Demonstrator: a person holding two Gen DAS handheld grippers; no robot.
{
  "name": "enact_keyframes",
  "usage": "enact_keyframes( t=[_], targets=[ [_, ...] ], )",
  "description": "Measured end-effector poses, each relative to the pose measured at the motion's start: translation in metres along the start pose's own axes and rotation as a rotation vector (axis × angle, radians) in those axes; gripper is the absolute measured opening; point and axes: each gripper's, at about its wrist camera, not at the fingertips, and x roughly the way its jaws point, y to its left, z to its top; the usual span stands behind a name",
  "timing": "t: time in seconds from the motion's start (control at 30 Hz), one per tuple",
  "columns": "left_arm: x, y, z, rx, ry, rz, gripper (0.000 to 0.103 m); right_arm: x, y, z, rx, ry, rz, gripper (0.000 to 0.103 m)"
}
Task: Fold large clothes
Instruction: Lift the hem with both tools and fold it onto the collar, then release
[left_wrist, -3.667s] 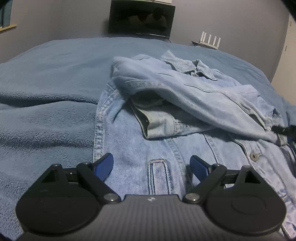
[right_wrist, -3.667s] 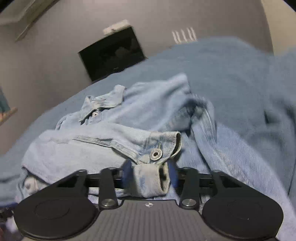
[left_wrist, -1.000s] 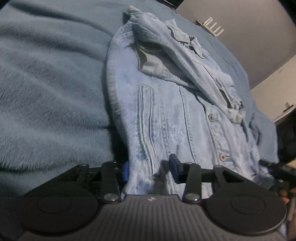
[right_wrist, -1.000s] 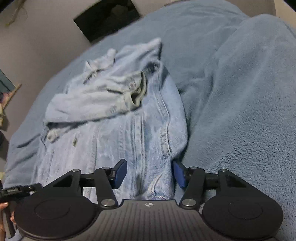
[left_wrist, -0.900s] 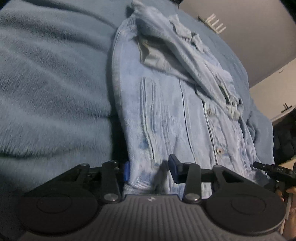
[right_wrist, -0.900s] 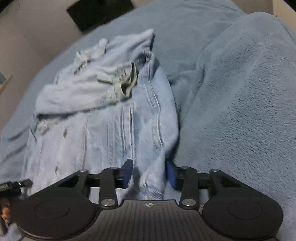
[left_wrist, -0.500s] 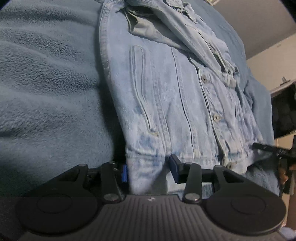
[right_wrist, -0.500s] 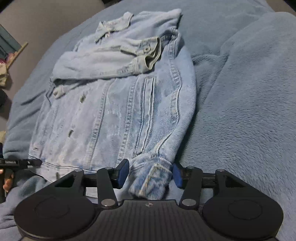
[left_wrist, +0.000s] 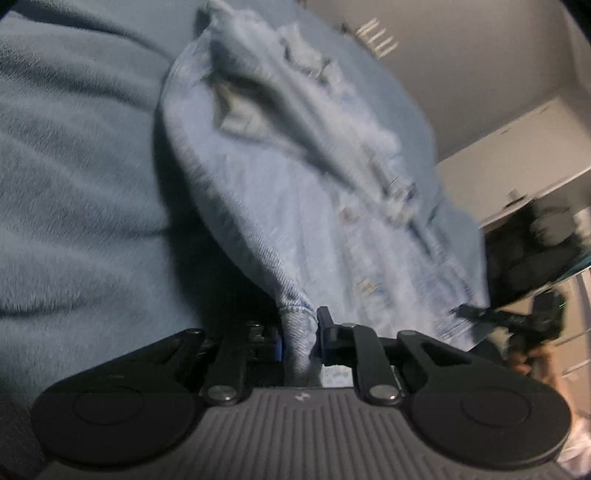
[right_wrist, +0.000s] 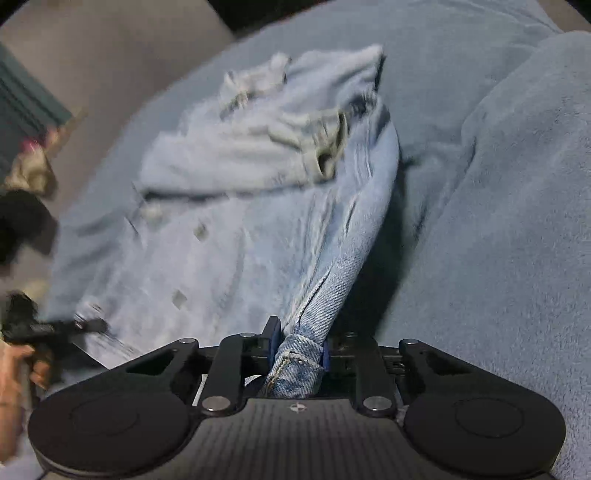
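A light blue denim jacket (left_wrist: 314, 206) lies front up on a blue fleece blanket (left_wrist: 74, 184), its sleeves folded across the chest. My left gripper (left_wrist: 300, 334) is shut on the jacket's bottom left hem corner and holds it raised off the blanket. My right gripper (right_wrist: 299, 347) is shut on the bottom right hem corner of the jacket (right_wrist: 240, 229), also raised. The hem between them hangs lifted. Each gripper shows at the edge of the other's view, the right gripper (left_wrist: 509, 317) and the left gripper (right_wrist: 40, 328). Both views are motion-blurred.
The blanket (right_wrist: 498, 203) bunches into a high fold to the right of the jacket. A grey wall and a white router (left_wrist: 376, 38) are behind the bed. A dark shelf with objects (left_wrist: 535, 254) stands at the right.
Both grippers have closed fully on the hem corners and lifted them off the blanket, so the jacket's lower part now rises toward the cameras.
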Motion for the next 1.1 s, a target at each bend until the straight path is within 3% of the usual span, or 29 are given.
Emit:
enact_keyframes(
  t=[0.3, 0.47, 0.7, 0.93, 1.1],
  targets=[
    [-0.022, 0.004, 0.051, -0.117, -0.192, -0.167, 0.011, -0.026, -0.035, 0.053, 0.26, -0.184, 0.293, 0.022],
    [-0.016, 0.002, 0.098, -0.112, -0.257, -0.17, 0.011, -0.015, -0.046, 0.097, 0.325, -0.254, 0.336, 0.021],
    [0.011, -0.005, 0.187, -0.117, -0.339, -0.145, 0.011, 0.025, -0.046, 0.185, 0.378, -0.335, 0.294, 0.021],
    [0.058, 0.006, 0.276, -0.115, -0.357, 0.005, 0.011, 0.101, -0.051, 0.268, 0.427, -0.382, 0.189, 0.021],
    [0.099, 0.022, 0.303, -0.137, -0.347, 0.109, 0.011, 0.162, -0.063, 0.294, 0.492, -0.406, 0.101, 0.022]
  ],
)
